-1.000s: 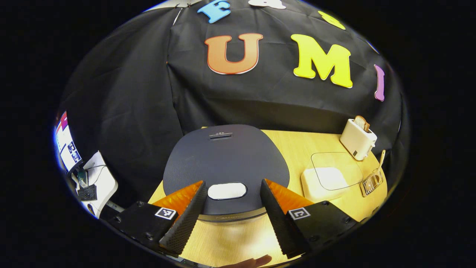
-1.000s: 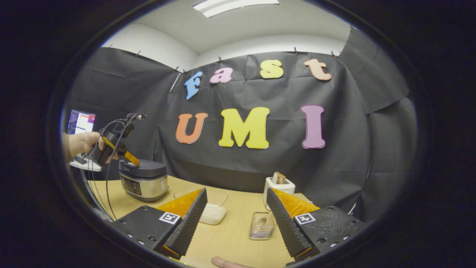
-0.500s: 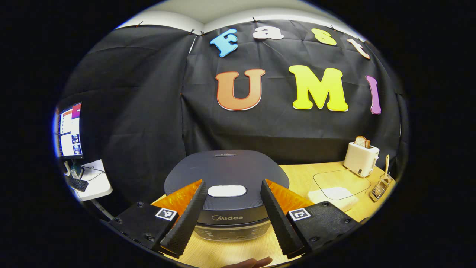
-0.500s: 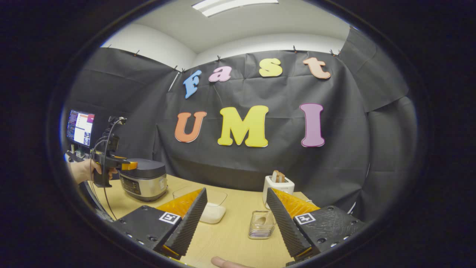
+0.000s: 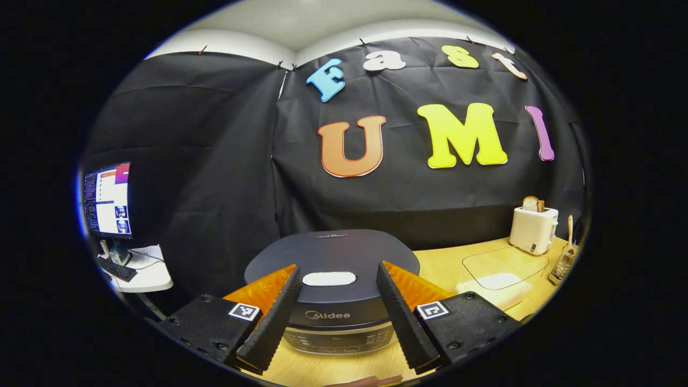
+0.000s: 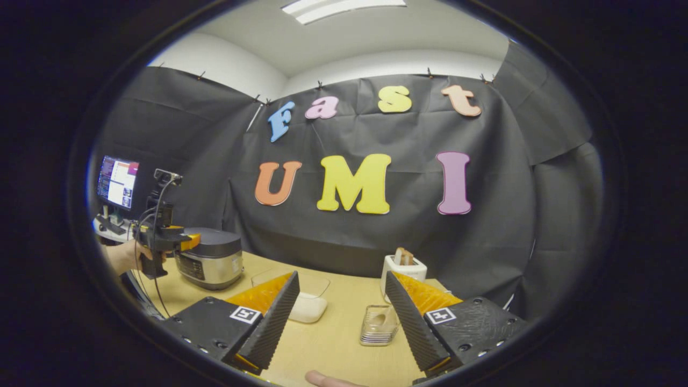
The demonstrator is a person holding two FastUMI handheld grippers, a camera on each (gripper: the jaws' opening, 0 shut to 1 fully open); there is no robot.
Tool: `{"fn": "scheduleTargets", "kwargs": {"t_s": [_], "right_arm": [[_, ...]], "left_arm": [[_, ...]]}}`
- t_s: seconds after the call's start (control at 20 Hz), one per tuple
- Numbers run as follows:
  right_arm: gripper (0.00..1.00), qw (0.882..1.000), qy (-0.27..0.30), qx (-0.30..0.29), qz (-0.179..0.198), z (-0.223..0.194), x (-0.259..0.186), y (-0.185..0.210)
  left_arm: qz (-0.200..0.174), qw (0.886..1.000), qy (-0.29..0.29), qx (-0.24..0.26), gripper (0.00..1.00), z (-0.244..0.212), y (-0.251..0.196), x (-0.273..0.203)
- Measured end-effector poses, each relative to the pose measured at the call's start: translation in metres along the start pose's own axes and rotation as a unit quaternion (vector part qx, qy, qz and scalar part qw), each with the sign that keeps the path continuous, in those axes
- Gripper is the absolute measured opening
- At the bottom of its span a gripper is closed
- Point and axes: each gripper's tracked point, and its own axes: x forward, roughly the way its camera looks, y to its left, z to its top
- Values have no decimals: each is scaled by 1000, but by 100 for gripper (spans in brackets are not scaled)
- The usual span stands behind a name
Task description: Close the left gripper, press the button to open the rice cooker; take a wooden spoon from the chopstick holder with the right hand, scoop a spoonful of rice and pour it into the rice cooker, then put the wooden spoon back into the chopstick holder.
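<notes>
Cloth-walled recording booth beside a monitor [image 5: 107, 200] desk.

Matt-lidded rice cooker [image 5: 331, 255] on smooth wooden table [image 5: 446, 263].

You have one rice cooker [image 5: 332, 279], one rice container [image 5: 497, 282], one toaster [image 5: 533, 228], one chopstick holder [image 6: 379, 325], one wooden spoon [image 5: 570, 228], and two grippers.

Left gripper view low and close before the rice cooker [image 5: 332, 279], facing the booth wall, right gripper view farther back over the counter [image 6: 333, 344], both sharing cooker, toaster [image 6: 402, 267], rice container [image 6: 306, 301].
</notes>
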Motion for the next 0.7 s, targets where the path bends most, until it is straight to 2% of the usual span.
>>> {"fn": "scheduleTargets", "kwargs": {"t_s": [0.05, 0.35, 0.5, 0.6, 0.7], "right_arm": [[95, 1000, 0, 3, -1, 0, 1, -1], [95, 999, 21, 31, -32, -6, 5, -18], [95, 994, 56, 69, -60, -11, -2, -31], [95, 992, 64, 89, -69, -8, -9, -33], [95, 990, 61, 90, -89, -5, -12, -42]], "left_arm": [[-11, 1000, 8, -11, 88, 3, -9, -6], [-22, 999, -22, -35, 89, 59, -23, -55], [-28, 998, -20, -46, 88, 71, -26, -88], [-51, 997, -19, -56, 88, 76, -36, -109], [-55, 997, -12, -61, 88, 71, -35, -131]]}}
